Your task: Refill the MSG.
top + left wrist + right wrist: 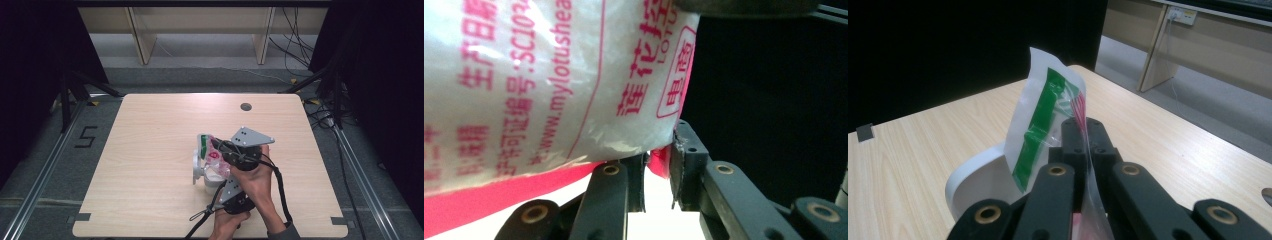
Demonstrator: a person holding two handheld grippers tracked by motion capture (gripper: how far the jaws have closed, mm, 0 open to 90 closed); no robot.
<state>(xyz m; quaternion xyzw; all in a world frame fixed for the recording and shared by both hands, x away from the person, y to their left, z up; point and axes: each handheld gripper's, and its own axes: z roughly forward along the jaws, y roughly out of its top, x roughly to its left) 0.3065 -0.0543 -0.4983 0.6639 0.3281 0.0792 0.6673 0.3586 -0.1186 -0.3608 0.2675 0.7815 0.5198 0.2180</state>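
While pinched, bag edges (both claws)

Light wooden table with a round grommet hole stands on grey floor; pale wooden shelving behind, black curtains at both sides, loose cables at right.

The clear plastic bag with pink print is showing "www.mylotushea", "SC103" and Chinese characters. The grey floor is bearing a black "5".
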